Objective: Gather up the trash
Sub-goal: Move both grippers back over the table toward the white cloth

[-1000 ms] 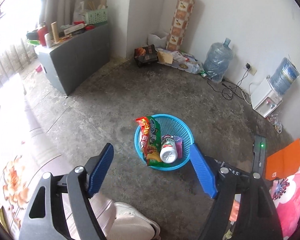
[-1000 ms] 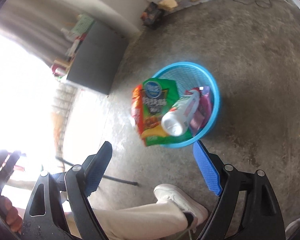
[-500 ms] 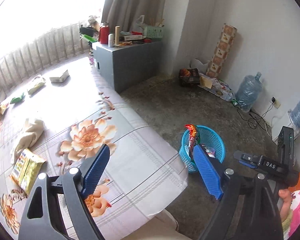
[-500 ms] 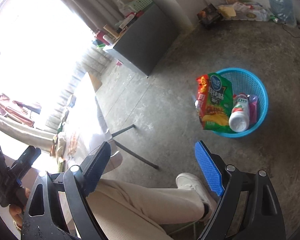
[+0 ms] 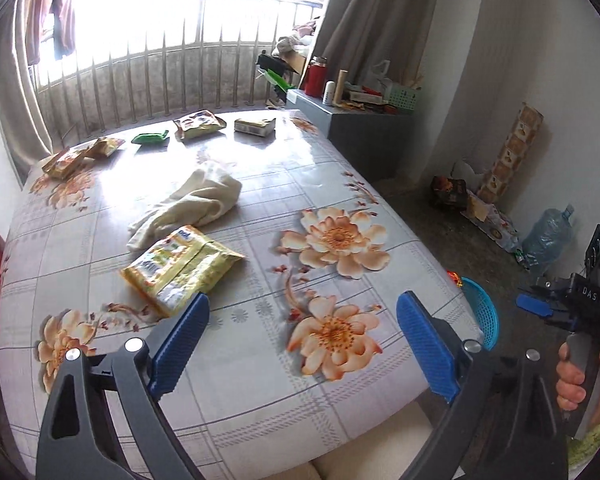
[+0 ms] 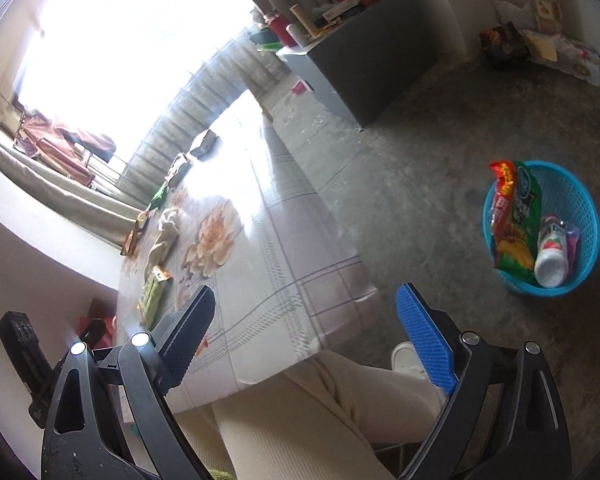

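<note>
My left gripper (image 5: 304, 344) is open and empty, above the near edge of the floral-cloth table (image 5: 260, 392). A yellow snack packet (image 5: 180, 270) lies just beyond its left finger. Several more wrappers (image 5: 199, 123) lie at the table's far edge. My right gripper (image 6: 304, 336) is open and empty, off the table's right side above my leg; it also shows in the left wrist view (image 5: 532, 306). The blue trash basket (image 6: 580, 208) stands on the floor to the right, holding a green chip bag (image 6: 518, 220) and a white bottle (image 6: 552, 256); its rim shows past the table corner (image 5: 485, 316).
A cream cloth (image 5: 192, 204) lies mid-table. A grey cabinet (image 5: 364, 136) with clutter stands behind the table. A water jug (image 5: 548, 236) and floor litter (image 5: 448, 192) sit by the right wall. A railed window (image 5: 160, 84) is behind the table.
Both grippers have swung up and left, away from the basket, toward the table. The table top with its wrappers has come into the left wrist view; both stayed open.
</note>
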Action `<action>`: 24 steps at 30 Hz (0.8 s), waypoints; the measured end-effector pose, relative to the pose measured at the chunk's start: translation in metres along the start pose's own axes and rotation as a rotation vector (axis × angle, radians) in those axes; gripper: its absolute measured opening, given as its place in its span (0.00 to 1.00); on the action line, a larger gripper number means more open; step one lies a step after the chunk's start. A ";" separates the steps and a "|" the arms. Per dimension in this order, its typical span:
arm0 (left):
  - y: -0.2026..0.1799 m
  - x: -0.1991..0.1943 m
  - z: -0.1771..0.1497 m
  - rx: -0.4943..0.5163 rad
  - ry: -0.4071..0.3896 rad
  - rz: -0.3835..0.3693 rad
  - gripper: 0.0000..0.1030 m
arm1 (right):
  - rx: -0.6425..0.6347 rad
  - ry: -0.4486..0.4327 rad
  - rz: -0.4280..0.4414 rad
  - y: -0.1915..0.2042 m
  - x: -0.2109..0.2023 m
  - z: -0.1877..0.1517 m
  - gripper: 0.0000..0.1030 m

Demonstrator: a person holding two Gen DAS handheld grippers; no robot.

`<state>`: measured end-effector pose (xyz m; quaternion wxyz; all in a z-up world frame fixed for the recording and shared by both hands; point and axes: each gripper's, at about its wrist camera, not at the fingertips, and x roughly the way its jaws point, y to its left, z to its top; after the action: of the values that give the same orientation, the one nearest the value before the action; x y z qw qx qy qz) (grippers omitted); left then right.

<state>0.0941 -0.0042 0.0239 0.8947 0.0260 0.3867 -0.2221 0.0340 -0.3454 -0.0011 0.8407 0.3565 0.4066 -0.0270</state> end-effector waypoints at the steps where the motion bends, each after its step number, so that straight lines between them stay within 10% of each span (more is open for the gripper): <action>1: 0.009 -0.002 -0.003 -0.011 -0.006 0.011 0.91 | -0.018 0.012 0.006 0.008 0.005 0.001 0.85; 24: 0.131 0.014 0.027 -0.149 -0.042 0.057 0.93 | -0.326 0.307 0.189 0.204 0.143 0.027 0.82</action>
<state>0.1755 0.1028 0.0168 0.9080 -0.0343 0.3825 -0.1674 0.2156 -0.1750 0.0279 0.8142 0.2528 0.4934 0.1724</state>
